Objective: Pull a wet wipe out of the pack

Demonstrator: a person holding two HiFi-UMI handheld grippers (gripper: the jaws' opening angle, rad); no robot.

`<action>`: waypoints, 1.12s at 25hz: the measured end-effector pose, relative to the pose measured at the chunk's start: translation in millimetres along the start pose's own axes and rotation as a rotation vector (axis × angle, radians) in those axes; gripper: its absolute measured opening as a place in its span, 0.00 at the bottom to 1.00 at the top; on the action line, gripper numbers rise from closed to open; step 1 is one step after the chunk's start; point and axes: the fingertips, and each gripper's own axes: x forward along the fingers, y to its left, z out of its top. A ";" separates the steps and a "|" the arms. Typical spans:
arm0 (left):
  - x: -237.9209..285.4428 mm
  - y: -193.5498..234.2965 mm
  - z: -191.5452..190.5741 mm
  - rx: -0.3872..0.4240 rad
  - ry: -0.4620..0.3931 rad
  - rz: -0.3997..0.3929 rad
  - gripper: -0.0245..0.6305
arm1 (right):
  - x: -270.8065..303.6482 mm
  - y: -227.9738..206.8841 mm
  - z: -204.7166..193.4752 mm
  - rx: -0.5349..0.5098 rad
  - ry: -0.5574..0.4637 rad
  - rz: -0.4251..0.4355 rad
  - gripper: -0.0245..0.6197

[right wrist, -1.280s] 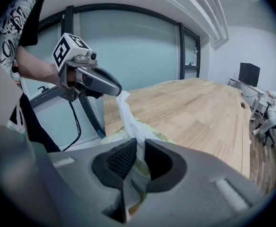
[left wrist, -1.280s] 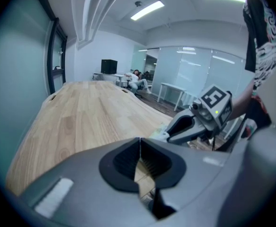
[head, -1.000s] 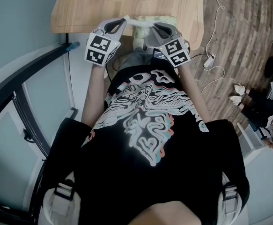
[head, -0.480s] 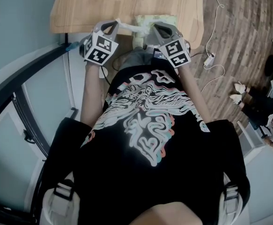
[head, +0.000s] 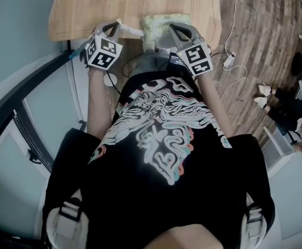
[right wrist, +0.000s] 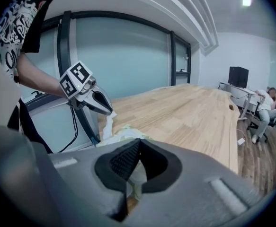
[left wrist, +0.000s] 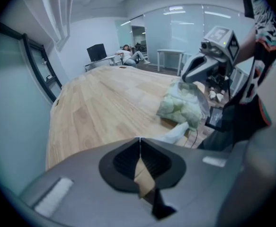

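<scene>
- Left gripper (left wrist: 139, 142): jaws pressed together at the tips, pinching one end of a white, soft, crumpled wet wipe (left wrist: 176, 132). The wipe shows just past the tips as a twisted white strip.
- Head view: the left gripper (head: 117, 26) is over the near edge of the light wooden table top (head: 114, 1), just left of the pack. The wet wipe (head: 131, 30) runs from its tips as a narrow, drawn-out band and meets the pack's left end.
- Right gripper (right wrist: 138, 144): jaws closed on the near edge of a pale green, glossy soft-plastic pack (right wrist: 124, 131). Pale film is squeezed between the black ribbed pads (right wrist: 122, 161).
- Head view: the right gripper (head: 174, 28) is at the right end of the pack (head: 161, 24), opposite the left gripper, with the pack between the two.
- Right gripper view: the left gripper (right wrist: 109, 110) holds the upper end of the wipe (right wrist: 108, 125). From there the sheet drops, wrinkled and folded lengthwise, to the top of the pack.
- Pack, left gripper view (left wrist: 182, 107): puffy and crinkled, with lighter and darker green blotches. It sits at the table edge nearest the person, and the right gripper (left wrist: 189, 77) is on its far side.
- Surroundings: a dark wood-plank floor (head: 254, 45) lies right of the table, with a white cable (head: 233, 61) on it.
</scene>
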 end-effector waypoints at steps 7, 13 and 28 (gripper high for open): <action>15.3 8.0 8.6 -0.010 -0.037 -0.008 0.03 | -14.4 -8.6 11.2 0.050 -0.051 -0.028 0.04; 30.4 5.5 22.9 -0.090 -0.121 -0.001 0.03 | -24.0 -9.3 20.2 0.089 -0.098 -0.041 0.04; 9.4 8.8 43.2 -0.261 -0.319 0.010 0.06 | -63.9 -40.8 18.5 0.132 -0.148 -0.202 0.04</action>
